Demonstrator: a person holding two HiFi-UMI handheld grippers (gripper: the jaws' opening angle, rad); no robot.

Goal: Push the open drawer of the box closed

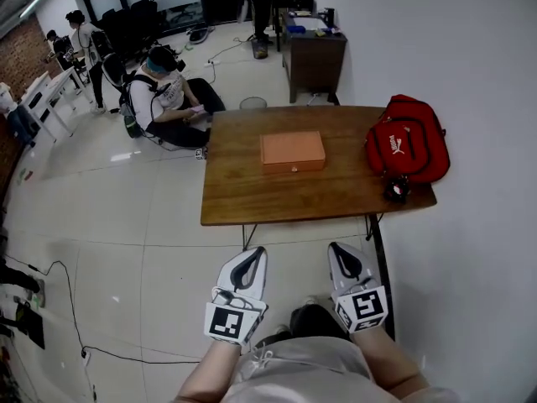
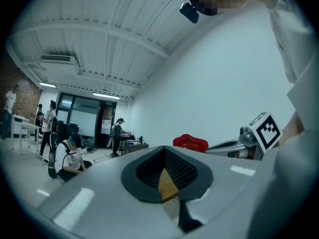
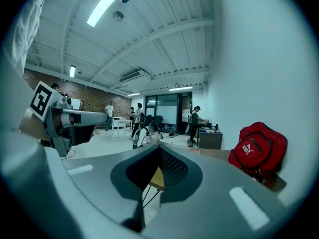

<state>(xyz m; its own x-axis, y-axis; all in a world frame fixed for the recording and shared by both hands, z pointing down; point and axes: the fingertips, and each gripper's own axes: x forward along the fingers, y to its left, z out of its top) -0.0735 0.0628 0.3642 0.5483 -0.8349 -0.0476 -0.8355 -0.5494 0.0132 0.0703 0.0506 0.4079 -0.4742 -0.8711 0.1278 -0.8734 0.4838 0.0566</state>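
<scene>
An orange-brown flat box (image 1: 291,151) lies in the middle of the wooden table (image 1: 252,196), its front face with a small knob turned toward me. I cannot tell from here how far its drawer stands out. My left gripper (image 1: 250,257) and right gripper (image 1: 342,254) are held low in front of my body, well short of the table's near edge, both shut and holding nothing. In the left gripper view, the left gripper (image 2: 167,176) shows only a sliver of table past its jaws. In the right gripper view, the right gripper (image 3: 157,176) does the same.
A red backpack (image 1: 407,138) sits on the table's right end, with a small black object (image 1: 396,189) at the near right corner. A white wall runs along the right. A person sits on the floor (image 1: 164,99) beyond the table's left. A dark desk (image 1: 312,53) stands behind.
</scene>
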